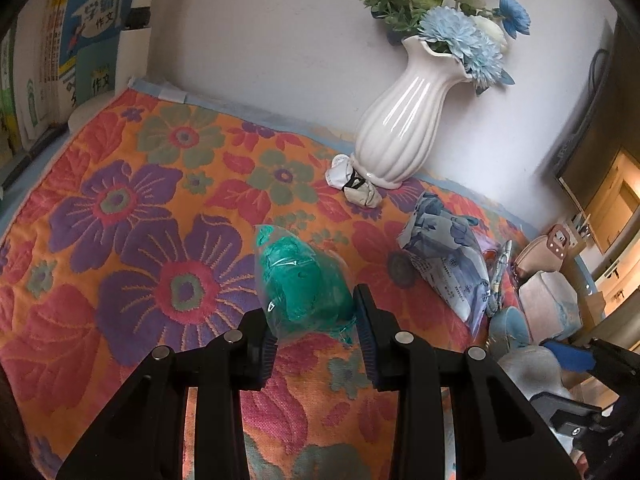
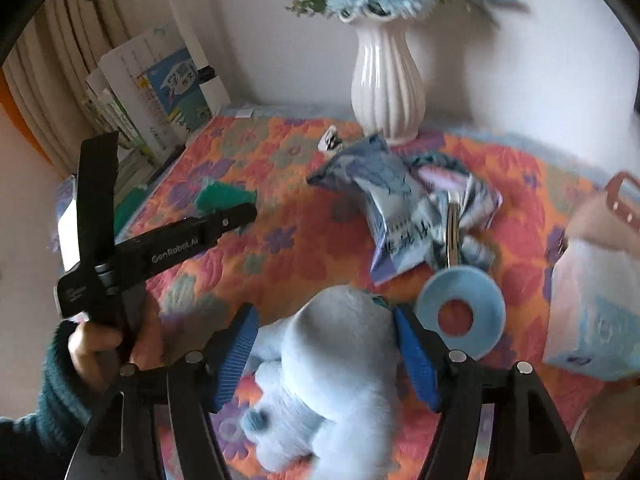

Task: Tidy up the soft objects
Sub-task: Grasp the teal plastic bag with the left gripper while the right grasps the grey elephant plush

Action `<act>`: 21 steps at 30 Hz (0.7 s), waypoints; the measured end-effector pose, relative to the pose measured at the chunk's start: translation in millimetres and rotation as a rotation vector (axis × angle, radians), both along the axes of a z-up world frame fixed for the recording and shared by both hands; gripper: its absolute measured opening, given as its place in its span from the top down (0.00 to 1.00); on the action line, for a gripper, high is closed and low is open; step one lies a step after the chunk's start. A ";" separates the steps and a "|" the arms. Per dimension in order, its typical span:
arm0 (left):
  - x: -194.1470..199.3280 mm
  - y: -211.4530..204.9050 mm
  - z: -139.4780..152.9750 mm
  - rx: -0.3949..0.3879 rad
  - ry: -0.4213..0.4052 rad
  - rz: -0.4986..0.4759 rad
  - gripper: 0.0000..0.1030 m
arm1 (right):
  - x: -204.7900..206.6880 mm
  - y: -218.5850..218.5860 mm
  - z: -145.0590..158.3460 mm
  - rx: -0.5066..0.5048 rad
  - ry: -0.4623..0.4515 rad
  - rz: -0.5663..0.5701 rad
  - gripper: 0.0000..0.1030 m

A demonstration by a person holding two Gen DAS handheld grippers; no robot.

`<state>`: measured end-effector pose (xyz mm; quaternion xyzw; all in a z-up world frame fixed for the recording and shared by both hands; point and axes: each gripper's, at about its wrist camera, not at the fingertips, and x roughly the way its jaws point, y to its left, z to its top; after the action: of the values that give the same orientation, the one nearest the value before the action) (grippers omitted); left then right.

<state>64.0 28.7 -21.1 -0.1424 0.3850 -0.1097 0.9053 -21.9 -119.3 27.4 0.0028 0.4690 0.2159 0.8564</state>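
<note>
Two grips: the left gripper (image 1: 316,334) fingers pinch a clear bag of green stuffing (image 1: 302,280) above the flowered surface (image 1: 140,208); the right gripper (image 2: 324,354) fingers straddle a pale blue plush toy (image 2: 332,364), right pad touching, left pad apart.

Black tools (image 2: 326,354), ribbed blue pads (image 2: 236,354), silver pivot bolts; dark teal knit sleeve (image 2: 48,404).

- A white ribbed vase (image 1: 394,128) of blue and white flowers (image 1: 460,28) is seen at one o'clock.
- Books (image 1: 84,40) are stacked at ten o'clock.
- A floral cloth (image 1: 132,216) is spread beneath.
</note>
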 end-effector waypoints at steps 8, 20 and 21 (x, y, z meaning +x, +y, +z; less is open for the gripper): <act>-0.2 -5.7 1.5 0.031 -0.012 -0.018 0.69 | -53.9 -60.0 28.9 0.007 -0.105 -0.258 0.26; -0.7 -7.8 1.3 0.045 -0.017 -0.030 0.69 | -36.0 -26.2 -36.9 0.125 0.218 -0.315 0.17; -0.4 -7.3 1.1 0.043 -0.016 -0.030 0.69 | -30.1 -30.7 -40.8 0.158 0.215 -0.352 0.17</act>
<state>63.6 21.4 -19.9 -0.1163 0.3820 -0.1164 0.9094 -52.0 -150.0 -13.5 0.1750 0.5316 0.0974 0.8230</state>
